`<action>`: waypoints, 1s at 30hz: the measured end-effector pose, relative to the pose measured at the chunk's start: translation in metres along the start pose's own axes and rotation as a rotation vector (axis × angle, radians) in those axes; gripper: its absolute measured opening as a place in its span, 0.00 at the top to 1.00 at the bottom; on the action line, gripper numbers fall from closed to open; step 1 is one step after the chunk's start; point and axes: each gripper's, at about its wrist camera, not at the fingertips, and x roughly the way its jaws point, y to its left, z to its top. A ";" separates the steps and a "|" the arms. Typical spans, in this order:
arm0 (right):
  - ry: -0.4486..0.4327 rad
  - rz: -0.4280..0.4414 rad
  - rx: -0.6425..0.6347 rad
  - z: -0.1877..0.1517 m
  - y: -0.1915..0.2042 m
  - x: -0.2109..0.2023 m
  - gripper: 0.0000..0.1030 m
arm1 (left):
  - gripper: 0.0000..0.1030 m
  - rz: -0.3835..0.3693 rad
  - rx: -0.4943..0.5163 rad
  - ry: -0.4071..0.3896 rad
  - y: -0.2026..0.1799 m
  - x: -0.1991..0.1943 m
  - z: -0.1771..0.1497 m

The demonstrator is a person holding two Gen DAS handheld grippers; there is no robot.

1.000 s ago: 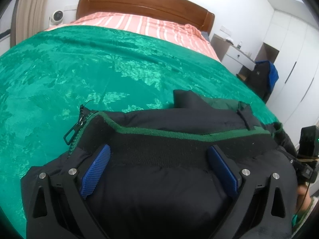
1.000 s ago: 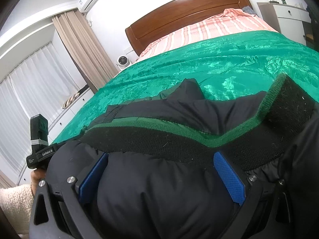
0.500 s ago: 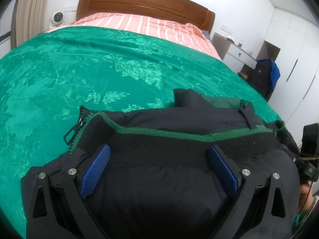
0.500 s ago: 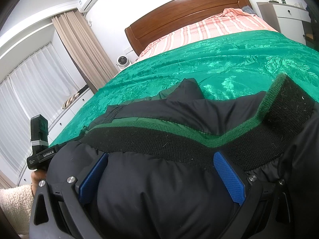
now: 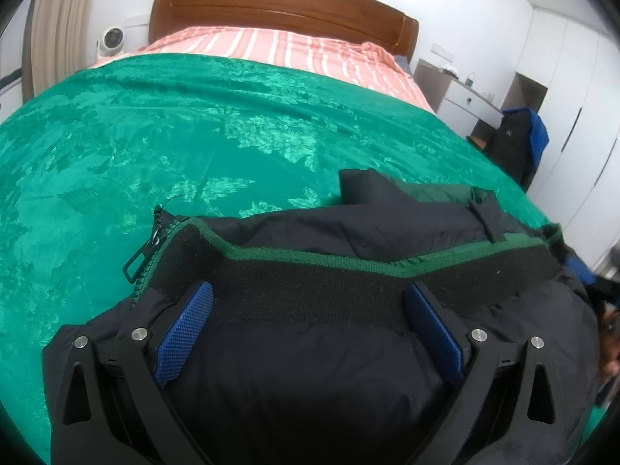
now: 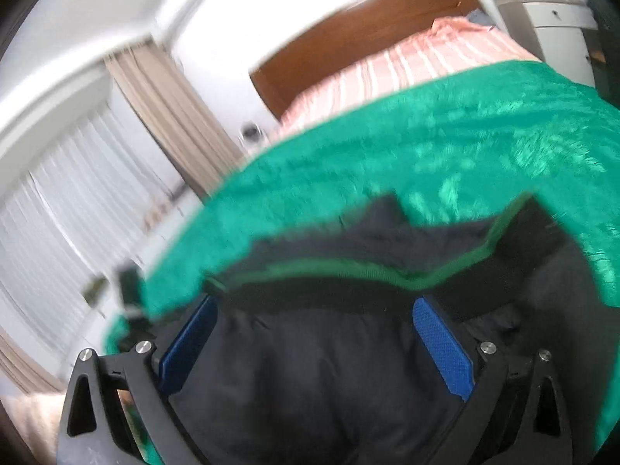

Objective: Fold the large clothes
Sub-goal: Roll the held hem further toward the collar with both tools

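A black puffer jacket (image 5: 317,368) with a black knit band edged in green lies at the near edge of the bed. Its zipper pull (image 5: 136,261) hangs at the left end of the band. My left gripper (image 5: 310,325) is open, its blue pads (image 5: 182,333) spread wide with the jacket's bulk between them. In the right wrist view the same jacket (image 6: 310,379) fills the bottom. My right gripper (image 6: 314,337) is open too, its pads (image 6: 441,348) apart over the padded fabric. That view is blurred by motion.
A green patterned bedspread (image 5: 155,147) covers the bed, with a pink striped sheet (image 5: 271,46) and a wooden headboard (image 5: 279,7) beyond. A white nightstand (image 5: 461,97) and a dark chair (image 5: 519,147) stand at the right. Curtains (image 6: 77,213) hang at the left.
My right gripper has moved and tilted sharply, blurring its view; the bed now sits higher and slanted. The left gripper has barely moved.
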 end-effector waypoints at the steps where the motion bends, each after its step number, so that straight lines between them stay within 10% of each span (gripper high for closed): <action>1: -0.032 -0.008 0.019 0.001 -0.008 -0.011 0.04 | 0.03 0.001 0.001 -0.001 0.000 0.000 0.000; 3: -0.028 -0.114 0.072 -0.007 -0.040 -0.016 0.06 | 0.03 0.005 0.006 -0.001 -0.001 0.000 0.000; 5: 0.023 -0.173 0.108 -0.021 -0.064 -0.006 0.30 | 0.03 0.007 0.012 -0.001 -0.003 -0.001 0.000; 13: -0.037 -0.230 0.039 -0.035 -0.063 0.005 0.28 | 0.04 0.010 -0.012 0.093 -0.009 -0.029 0.015; 18: -0.039 -0.223 0.040 -0.036 -0.065 0.006 0.27 | 0.04 -0.103 0.089 0.027 -0.078 -0.078 0.033; 24: -0.039 -0.230 0.038 -0.036 -0.064 0.005 0.27 | 0.02 0.011 0.215 0.236 -0.140 0.007 0.015; 30: -0.043 -0.238 0.034 -0.036 -0.065 0.006 0.27 | 0.01 0.051 0.275 0.186 -0.141 0.029 -0.013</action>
